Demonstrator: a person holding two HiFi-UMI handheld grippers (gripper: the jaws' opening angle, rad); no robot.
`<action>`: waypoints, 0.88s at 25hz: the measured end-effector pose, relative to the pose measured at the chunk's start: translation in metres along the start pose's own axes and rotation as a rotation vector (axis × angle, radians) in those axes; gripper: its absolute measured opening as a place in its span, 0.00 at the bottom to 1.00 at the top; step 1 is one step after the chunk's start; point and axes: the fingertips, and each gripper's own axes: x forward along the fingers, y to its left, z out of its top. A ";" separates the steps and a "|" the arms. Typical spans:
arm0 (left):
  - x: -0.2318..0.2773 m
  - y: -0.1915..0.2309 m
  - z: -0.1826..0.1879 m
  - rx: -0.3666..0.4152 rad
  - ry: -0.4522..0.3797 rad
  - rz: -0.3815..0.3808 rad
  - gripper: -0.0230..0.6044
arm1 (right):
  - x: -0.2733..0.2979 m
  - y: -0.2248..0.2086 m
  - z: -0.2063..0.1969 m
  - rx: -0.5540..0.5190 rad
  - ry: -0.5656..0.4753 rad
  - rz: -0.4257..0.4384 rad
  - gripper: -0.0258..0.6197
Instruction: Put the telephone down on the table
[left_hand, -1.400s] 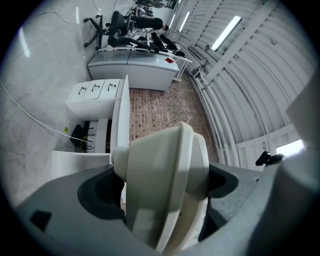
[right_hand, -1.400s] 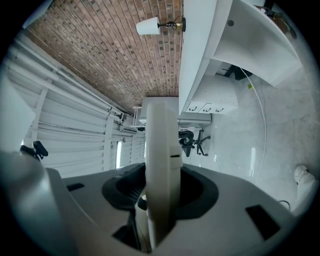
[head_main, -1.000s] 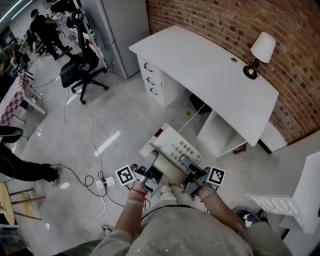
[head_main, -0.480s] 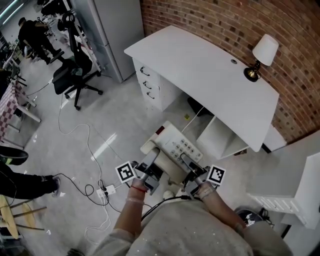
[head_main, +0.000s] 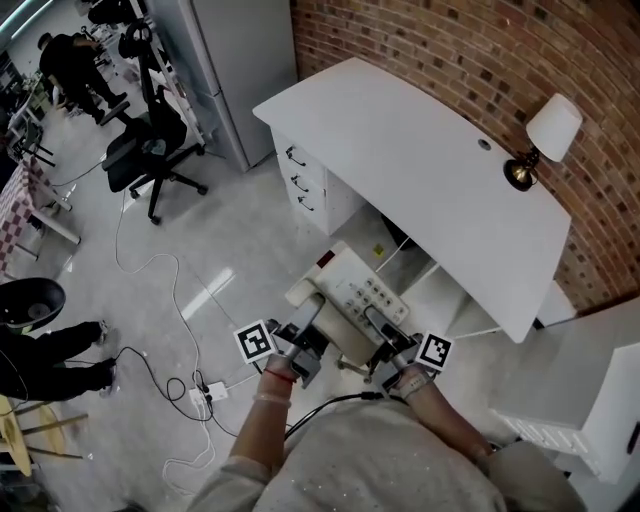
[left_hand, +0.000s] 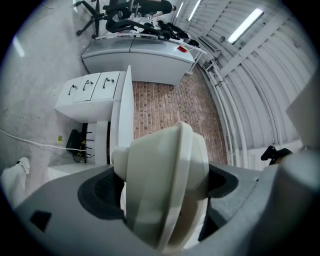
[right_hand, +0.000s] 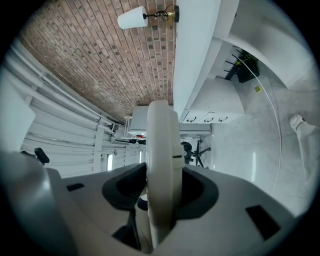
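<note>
**Two-handed carry of the telephone toward the table.** The left gripper is clamped on the telephone's left side, where the cream handset end fills the space between its jaws. The right gripper is clamped on the thin right edge of the base, which stands upright between its pads. The telephone hangs just ahead of both grippers, keypad up, over bare floor and short of the table's near edge; it does not touch the tabletop. To do the step well, the two grippers should probably travel together at matching height, so that the base does not tilt and neither grip twists. They should carry the underside clear over the rim and lower the base flat before either pair of jaws opens. The right-hand hold on a narrow edge looks the more likely to slip. The curved near edge of the table runs across ahead of the grippers. Beyond it the white top is bare and wide, with only a small grommet hole and a lamp far ahead and to the right, against the brick wall. A drawer unit stands ahead and to the left under the top. A power strip with trailing cables lies on the floor to the left of the left gripper.
</note>
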 end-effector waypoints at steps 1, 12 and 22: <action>0.007 0.002 0.007 0.005 -0.004 0.005 0.79 | 0.008 -0.001 0.008 0.001 0.008 -0.003 0.31; 0.082 0.023 0.085 0.019 -0.075 0.020 0.79 | 0.094 -0.004 0.091 -0.001 0.095 -0.024 0.31; 0.163 0.056 0.127 -0.017 -0.095 0.009 0.79 | 0.137 -0.017 0.176 0.001 0.117 -0.064 0.31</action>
